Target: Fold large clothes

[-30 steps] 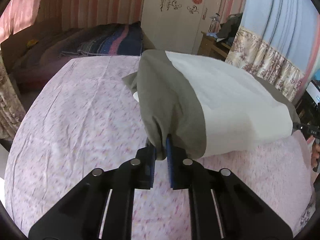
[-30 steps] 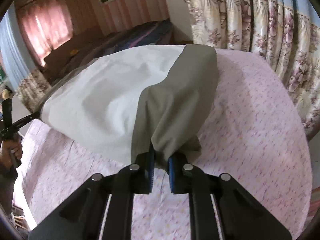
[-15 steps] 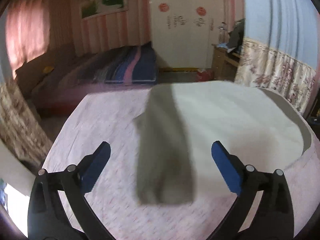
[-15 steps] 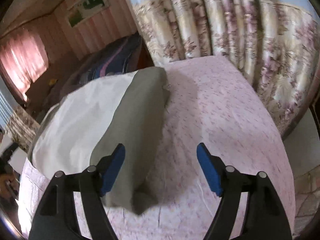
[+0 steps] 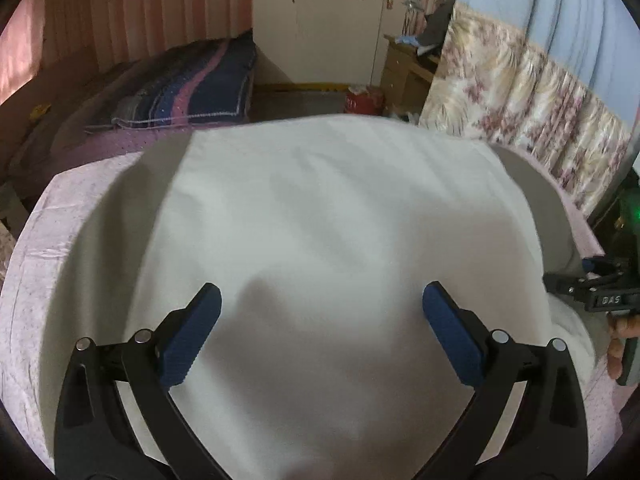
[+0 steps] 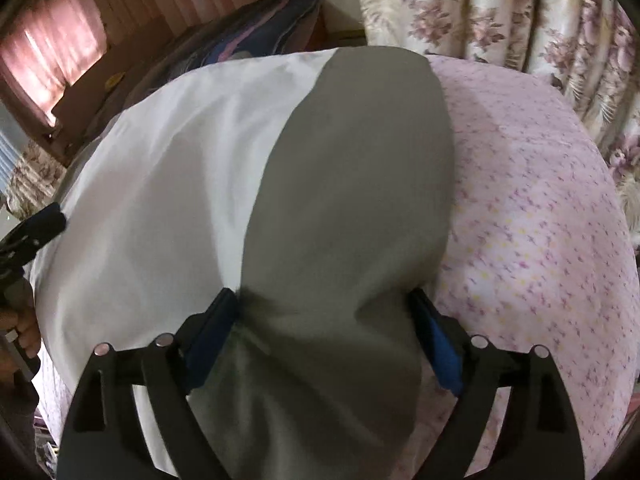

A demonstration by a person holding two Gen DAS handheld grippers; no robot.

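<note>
Below, white-and-grey garment (image 5: 320, 220) on pink floral bedspread (image 6: 540, 208), flowered curtains (image 5: 520, 96) behind, both tools, left (image 5: 320, 332) and right (image 6: 320, 332), spread wide.

The garment (image 5: 320, 240), pinched by both grippers a second ago, has been released and laid flat on the bed (image 6: 540, 200). Left gripper (image 5: 320, 320) and right gripper (image 6: 324, 332) have been spread wide.

Left gripper (image 5: 320, 334) and right gripper (image 6: 324, 336) both spread wide.
</note>
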